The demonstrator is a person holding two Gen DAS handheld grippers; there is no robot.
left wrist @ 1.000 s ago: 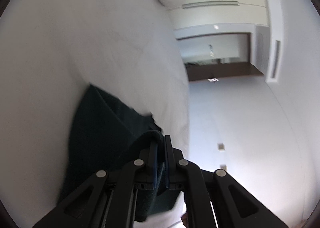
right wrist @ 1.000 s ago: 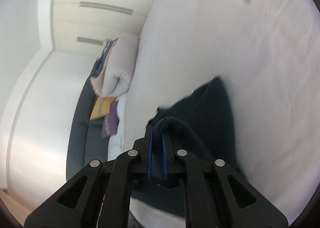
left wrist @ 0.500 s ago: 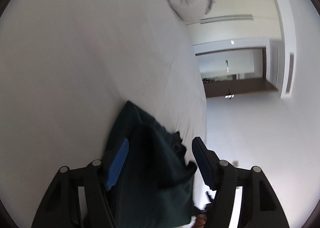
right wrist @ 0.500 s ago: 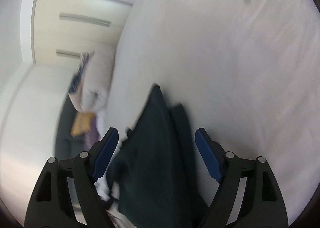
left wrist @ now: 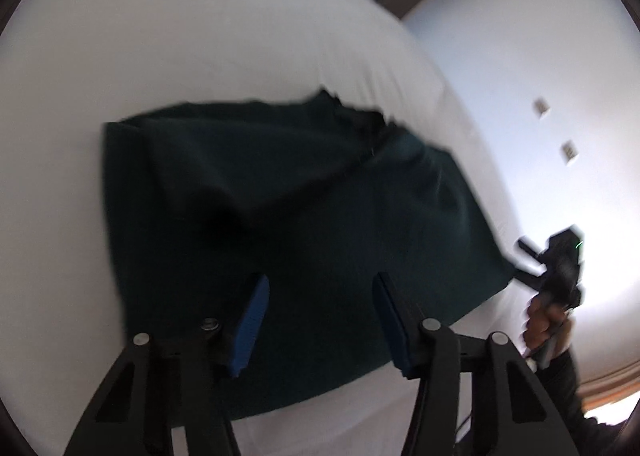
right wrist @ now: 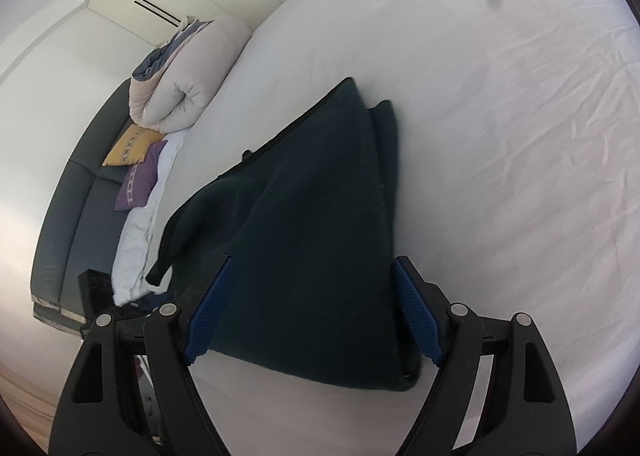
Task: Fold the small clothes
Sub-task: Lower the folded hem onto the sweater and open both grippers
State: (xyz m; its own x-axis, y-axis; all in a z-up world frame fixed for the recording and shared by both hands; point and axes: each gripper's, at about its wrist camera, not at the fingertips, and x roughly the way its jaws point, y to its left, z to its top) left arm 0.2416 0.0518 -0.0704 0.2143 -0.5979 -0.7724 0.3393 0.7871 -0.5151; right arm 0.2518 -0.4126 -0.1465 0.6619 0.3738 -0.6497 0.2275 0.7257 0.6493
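The left gripper [left wrist: 320, 320] is hovering over the dark green garment [left wrist: 280, 216], jaws apart and closing on nothing. The garment is lying folded near the edge of the bed [right wrist: 500, 116]. The right gripper [right wrist: 312, 308] is holding its jaws wide and empty. A fold looks just released; next, probably regrasping an edge. No readable writing is showing.

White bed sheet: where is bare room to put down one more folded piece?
The white bed sheet is bare right of the dark green folded garment and beyond its far corner. The bed's left edge is crowded: rolled beige duvet, yellow cushion, purple cushion.
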